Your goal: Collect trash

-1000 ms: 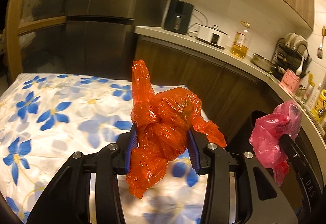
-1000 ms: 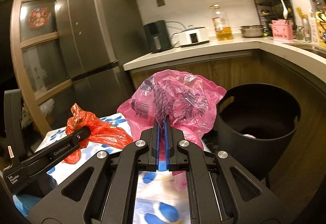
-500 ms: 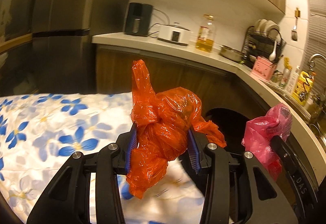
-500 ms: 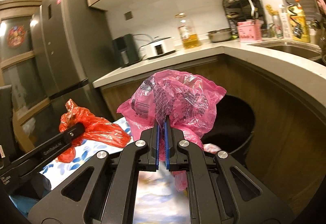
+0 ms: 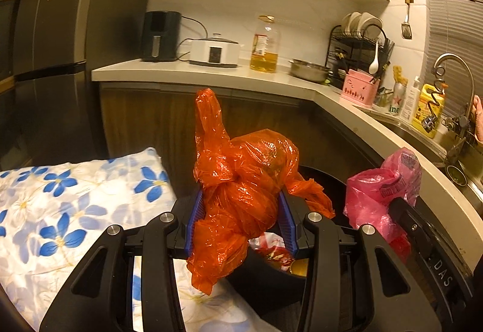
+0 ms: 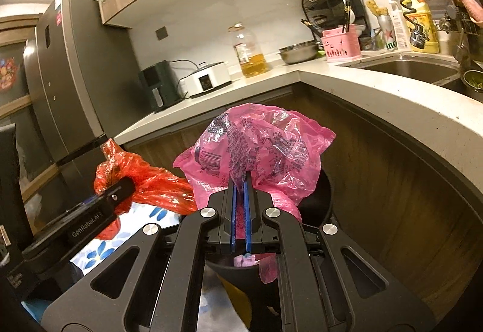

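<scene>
Left gripper (image 5: 240, 220) is clamped on a knotted orange bag (image 5: 241, 190), its blue pads (image 5: 193, 220) pressing both sides of the bundle. Right gripper (image 6: 240, 199) has its jaws nearly together, pinching a fold of a pink bag (image 6: 256, 145). Both bags hang above a black bin (image 5: 332, 181) that stands against the wooden cabinet front. Only the left wrist view shows inside the bin: red-and-white litter (image 5: 271, 247), apparently wrappers, though blurred. Only the right wrist view shows the sink (image 6: 416, 68). Flowered cloth (image 5: 60, 205) lies beside the bin.
</scene>
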Tool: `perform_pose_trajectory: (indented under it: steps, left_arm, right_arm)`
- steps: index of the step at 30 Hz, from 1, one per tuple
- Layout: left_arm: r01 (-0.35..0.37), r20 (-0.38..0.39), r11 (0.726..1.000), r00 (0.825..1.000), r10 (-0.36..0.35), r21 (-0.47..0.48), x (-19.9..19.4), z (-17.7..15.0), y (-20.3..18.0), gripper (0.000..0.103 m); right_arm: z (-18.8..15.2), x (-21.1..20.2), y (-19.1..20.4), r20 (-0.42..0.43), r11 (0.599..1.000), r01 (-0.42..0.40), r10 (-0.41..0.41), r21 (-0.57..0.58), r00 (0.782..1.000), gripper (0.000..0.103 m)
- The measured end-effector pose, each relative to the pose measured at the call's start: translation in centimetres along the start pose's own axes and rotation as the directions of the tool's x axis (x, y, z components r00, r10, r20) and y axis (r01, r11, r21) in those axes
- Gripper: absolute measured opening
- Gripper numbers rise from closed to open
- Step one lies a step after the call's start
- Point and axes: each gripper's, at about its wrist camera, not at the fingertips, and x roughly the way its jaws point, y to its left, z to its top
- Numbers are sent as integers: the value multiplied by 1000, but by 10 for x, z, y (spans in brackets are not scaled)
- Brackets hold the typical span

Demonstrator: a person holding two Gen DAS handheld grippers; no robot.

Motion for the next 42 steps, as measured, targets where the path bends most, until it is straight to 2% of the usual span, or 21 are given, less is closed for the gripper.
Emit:
perform_pose_trajectory:
  steps: [22,25,28,29,32,42]
  left_arm:
    - [25,-46,998,999,-22,63,38,-5,-29,47]
    - [28,-54,997,998,-24,68,41,-6,-30,49]
    - [29,-61,997,998,-25,66,43,-6,-29,53]
    - [31,-64,997,998,-27,65,43,-6,-28,54]
    - [34,-64,998,998,-30,60,43,-6,-26,61]
    - [42,-56,997,998,-39,60,39,-7,-27,75]
  right_arm:
    - [6,26,-13,-43,1000,0,0,-14,999,8]
    - [6,30,-14,-59,1000,0,-1,-15,998,15]
    - [4,33,-16,-69,1000,3,-3,-5,998,33]
    - [4,33,-17,-72,1000,3,-3,-1,997,36]
    - [3,34,-19,-75,1000,9,-9,2,997,38]
    - [4,27,-27,-59,999,42,-40,27,997,52]
